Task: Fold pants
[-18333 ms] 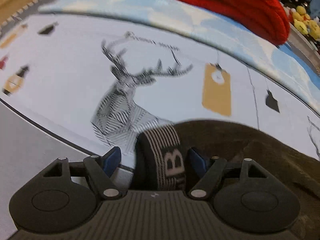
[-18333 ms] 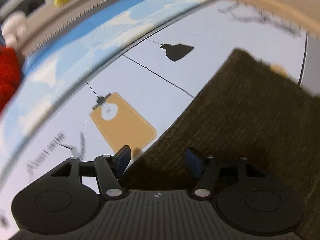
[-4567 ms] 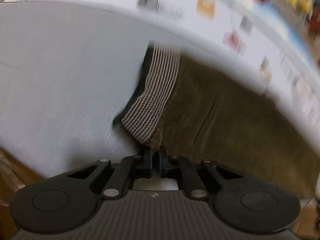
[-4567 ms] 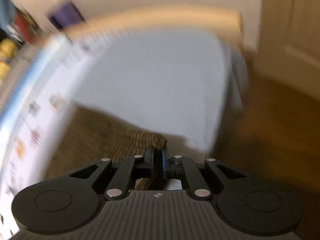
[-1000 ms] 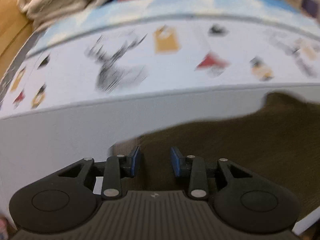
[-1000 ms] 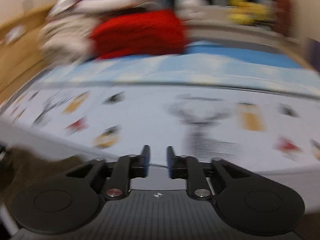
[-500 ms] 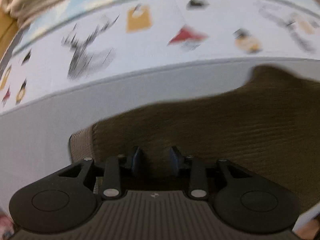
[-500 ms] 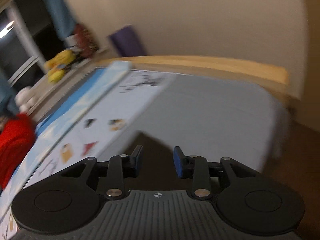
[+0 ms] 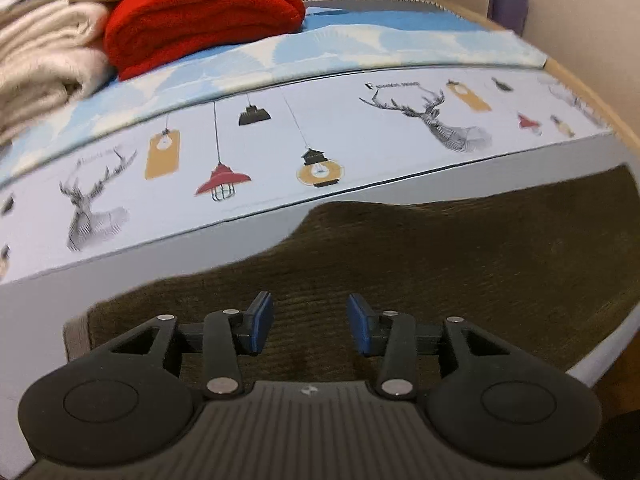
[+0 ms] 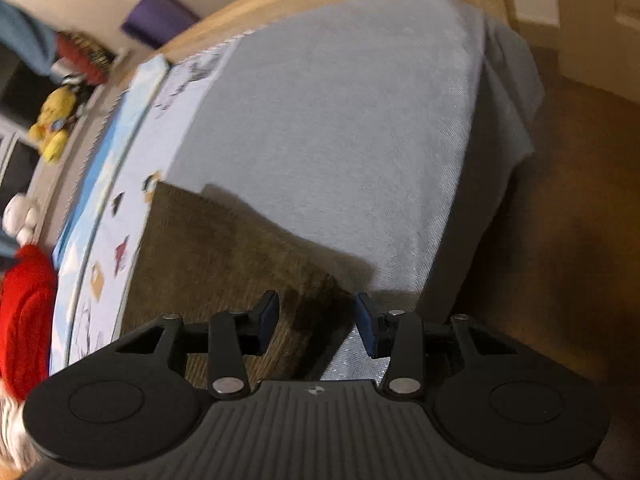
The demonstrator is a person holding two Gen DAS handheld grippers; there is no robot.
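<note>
From the left wrist view, we see our left tongs (image 9: 308, 328) spread apart and empty, poised low over the brown pants (image 9: 460, 264), which lie flat on the grey sheet of the bed (image 9: 48, 320) just below the printed cover (image 9: 320, 132); a pale ribbed band (image 9: 76, 332) shows at the fabric's left end, and a red blanket (image 9: 200, 12) sits well apart at the back. From the right wrist view, our right tongs (image 10: 318, 324) are likewise released and hold nothing, straddling the near right corner of the pants (image 10: 224, 248) close to the mattress edge. We judge the next fold calls for a grip at each end: we should pinch every layer at matching spots, lift evenly, and lay edge onto edge so no crease or skew creeps in.
</note>
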